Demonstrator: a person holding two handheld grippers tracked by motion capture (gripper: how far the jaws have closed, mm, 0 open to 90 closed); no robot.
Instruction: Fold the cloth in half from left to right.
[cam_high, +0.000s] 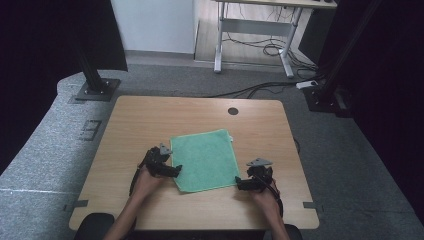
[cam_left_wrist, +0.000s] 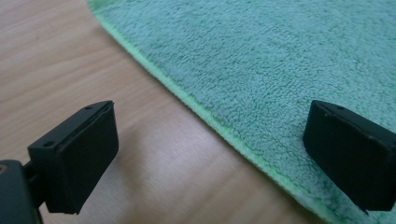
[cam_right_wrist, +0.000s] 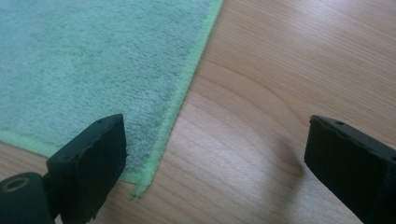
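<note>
We see the flat green terry towel (cam_high: 205, 159) (on the wooden counter (cam_high: 150, 120)) flanked by left gripper (cam_high: 176, 171) and right gripper (cam_high: 239, 183), both spread wide at its near corners.

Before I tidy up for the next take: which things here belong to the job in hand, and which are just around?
In the job:
green towel, flat on the table
left gripper, open at its near left corner
right gripper, open at its near right corner

Just around:
white desk frame
cables on the floor
black stand base
</note>
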